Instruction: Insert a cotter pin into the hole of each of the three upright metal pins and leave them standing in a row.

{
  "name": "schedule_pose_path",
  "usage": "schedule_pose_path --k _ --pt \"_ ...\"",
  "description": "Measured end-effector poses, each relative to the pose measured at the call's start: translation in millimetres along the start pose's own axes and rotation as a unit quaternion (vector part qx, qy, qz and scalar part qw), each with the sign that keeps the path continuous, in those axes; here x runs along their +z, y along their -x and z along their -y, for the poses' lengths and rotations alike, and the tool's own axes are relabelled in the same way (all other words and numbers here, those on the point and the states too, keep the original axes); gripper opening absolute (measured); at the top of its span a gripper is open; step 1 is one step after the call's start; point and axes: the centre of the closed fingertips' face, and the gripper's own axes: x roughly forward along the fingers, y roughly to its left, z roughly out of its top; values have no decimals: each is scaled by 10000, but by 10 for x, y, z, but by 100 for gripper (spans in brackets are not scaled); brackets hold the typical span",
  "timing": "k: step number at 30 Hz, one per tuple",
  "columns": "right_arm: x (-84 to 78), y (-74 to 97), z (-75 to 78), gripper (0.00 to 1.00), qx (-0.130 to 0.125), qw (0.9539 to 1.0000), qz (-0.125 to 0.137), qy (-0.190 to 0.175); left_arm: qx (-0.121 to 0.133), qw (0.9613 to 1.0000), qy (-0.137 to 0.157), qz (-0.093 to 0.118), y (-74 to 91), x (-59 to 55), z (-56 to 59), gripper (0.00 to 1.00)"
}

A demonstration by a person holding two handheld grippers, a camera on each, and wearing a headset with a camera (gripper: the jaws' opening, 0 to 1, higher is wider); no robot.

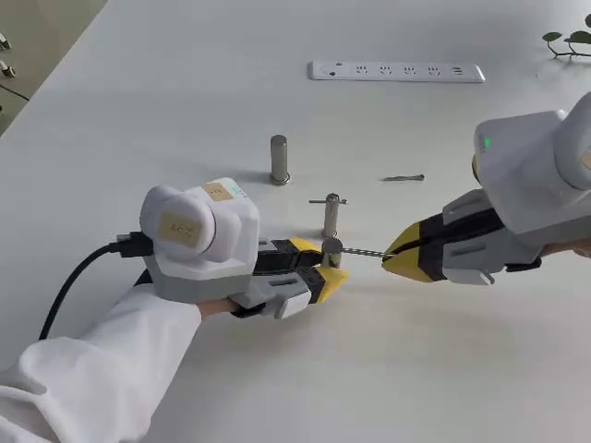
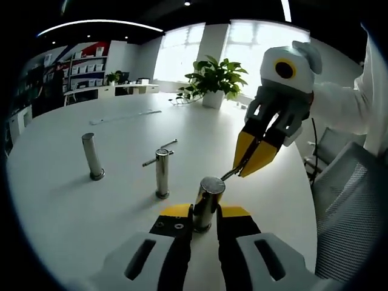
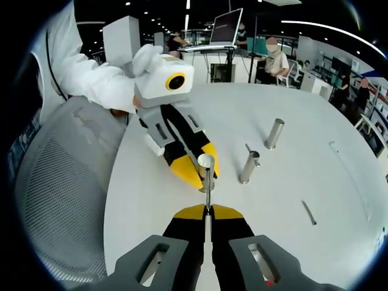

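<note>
My left gripper (image 1: 331,260) is shut on the nearest metal pin (image 1: 331,247), holding it upright on the white table; in the left gripper view the pin (image 2: 206,203) stands between my jaws. My right gripper (image 1: 388,256) is shut on a cotter pin (image 1: 365,252) that lies level, its tip meeting the pin's upper part. In the right gripper view the cotter pin (image 3: 208,188) reaches from my jaws to the pin's top (image 3: 206,162). The middle pin (image 1: 331,214) has a cotter pin (image 1: 328,199) through it. The far pin (image 1: 279,159) stands bare.
A loose cotter pin (image 1: 404,178) lies on the table (image 1: 185,92) to the right of the row. A white power strip (image 1: 397,71) lies at the back, and plant leaves (image 1: 571,41) show at the far right corner. A black cable (image 1: 78,277) trails from my left gripper.
</note>
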Motion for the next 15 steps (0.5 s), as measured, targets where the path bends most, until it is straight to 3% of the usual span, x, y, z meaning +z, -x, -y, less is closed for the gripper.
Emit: schedule_pose_path --k 6,15 --pt "-2 -2 -19 0 49 9999 -57 81 -35 10000 6 39 -2 -20 -5 13" --pt "44 -17 -38 0 109 9996 -155 218 18 9997 -223 -100 -15 -75 -18 12"
